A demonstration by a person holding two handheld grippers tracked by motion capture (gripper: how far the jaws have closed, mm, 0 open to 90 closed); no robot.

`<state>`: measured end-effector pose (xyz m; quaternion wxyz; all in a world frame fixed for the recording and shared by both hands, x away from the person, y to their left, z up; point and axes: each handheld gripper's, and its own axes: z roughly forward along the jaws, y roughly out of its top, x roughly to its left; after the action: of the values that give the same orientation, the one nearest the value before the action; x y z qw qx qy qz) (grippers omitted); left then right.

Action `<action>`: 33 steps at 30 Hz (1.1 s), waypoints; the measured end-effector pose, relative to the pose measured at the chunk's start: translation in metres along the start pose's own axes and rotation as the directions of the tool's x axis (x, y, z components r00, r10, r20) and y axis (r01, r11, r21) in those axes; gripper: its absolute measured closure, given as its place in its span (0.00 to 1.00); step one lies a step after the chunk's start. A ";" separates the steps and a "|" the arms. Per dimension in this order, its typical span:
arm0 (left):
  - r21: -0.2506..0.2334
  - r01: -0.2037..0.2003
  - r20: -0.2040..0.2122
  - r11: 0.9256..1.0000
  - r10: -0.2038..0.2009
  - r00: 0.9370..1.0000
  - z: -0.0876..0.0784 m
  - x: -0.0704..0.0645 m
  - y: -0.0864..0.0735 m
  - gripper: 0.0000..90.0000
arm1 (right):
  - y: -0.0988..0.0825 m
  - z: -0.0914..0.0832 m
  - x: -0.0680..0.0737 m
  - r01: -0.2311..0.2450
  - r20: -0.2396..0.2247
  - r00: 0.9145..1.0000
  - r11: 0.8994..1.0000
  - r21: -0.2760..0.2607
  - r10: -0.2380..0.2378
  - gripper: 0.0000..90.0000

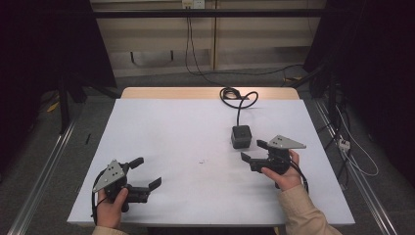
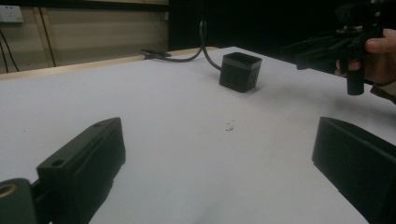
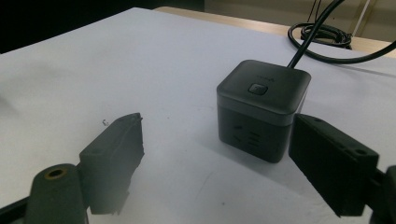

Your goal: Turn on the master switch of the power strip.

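Your cube-shaped power socket [image 1: 241,136] sits upright on the white table [image 1: 186,132], right of centre in the high view. It has no long axis to speak of; its button faces up and its cable [image 1: 238,98] runs toward the top of the frame, coiling at the table's far edge. Your right tongs [image 1: 255,151] hang just below it, spread apart and empty, one jaw close beside the cube. Your left tongs [image 1: 145,172] rest at lower left, also apart, well away. A small speck [image 1: 201,161] lies between them.
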<state>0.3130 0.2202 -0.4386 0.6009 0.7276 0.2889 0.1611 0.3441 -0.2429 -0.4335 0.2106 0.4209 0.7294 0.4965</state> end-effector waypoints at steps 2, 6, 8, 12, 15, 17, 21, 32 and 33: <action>0.000 -0.001 0.000 1.000 0.001 1.000 0.000 0.000 0.000 0.03 | -0.002 -0.002 0.000 0.002 -0.004 1.000 1.000 0.001 -0.002 0.19; 0.001 -0.005 0.001 1.000 0.005 1.000 0.000 0.000 0.000 0.03 | -0.005 -0.007 -0.001 0.003 -0.008 1.000 1.000 0.003 -0.003 0.18; 0.000 -0.002 0.002 1.000 0.002 1.000 0.001 0.000 0.000 0.03 | -0.007 -0.010 -0.001 0.007 -0.010 1.000 1.000 0.002 -0.007 0.18; 0.001 -0.004 0.000 1.000 0.004 1.000 0.000 0.000 0.000 0.03 | -0.011 -0.014 -0.001 0.006 -0.014 1.000 1.000 0.008 -0.005 0.18; 0.000 -0.002 0.001 1.000 0.002 1.000 0.000 0.000 0.000 0.03 | -0.014 -0.017 0.000 0.011 -0.024 1.000 1.000 0.015 -0.011 0.18; 0.000 -0.001 -0.001 1.000 0.001 1.000 0.000 0.000 0.000 0.03 | -0.015 -0.018 0.000 0.021 -0.025 0.999 1.000 0.021 -0.021 0.18; 0.001 -0.003 0.000 1.000 0.003 1.000 0.000 0.000 0.000 0.03 | -0.018 -0.022 0.000 0.028 -0.027 0.999 0.999 0.028 -0.027 0.17; 0.002 -0.003 -0.004 1.000 0.003 1.000 0.000 0.000 0.000 0.03 | -0.028 -0.032 -0.002 0.034 -0.022 0.999 0.999 0.038 -0.033 0.14; 0.001 -0.003 -0.004 1.000 0.003 1.000 0.000 0.000 0.000 0.03 | -0.029 -0.033 -0.002 0.037 -0.023 0.999 0.999 0.038 -0.036 0.14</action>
<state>0.3131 0.2203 -0.4387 0.5996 0.7282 0.2890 0.1633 0.3097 -0.2675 -0.4456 0.2034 0.4057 0.7487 0.4832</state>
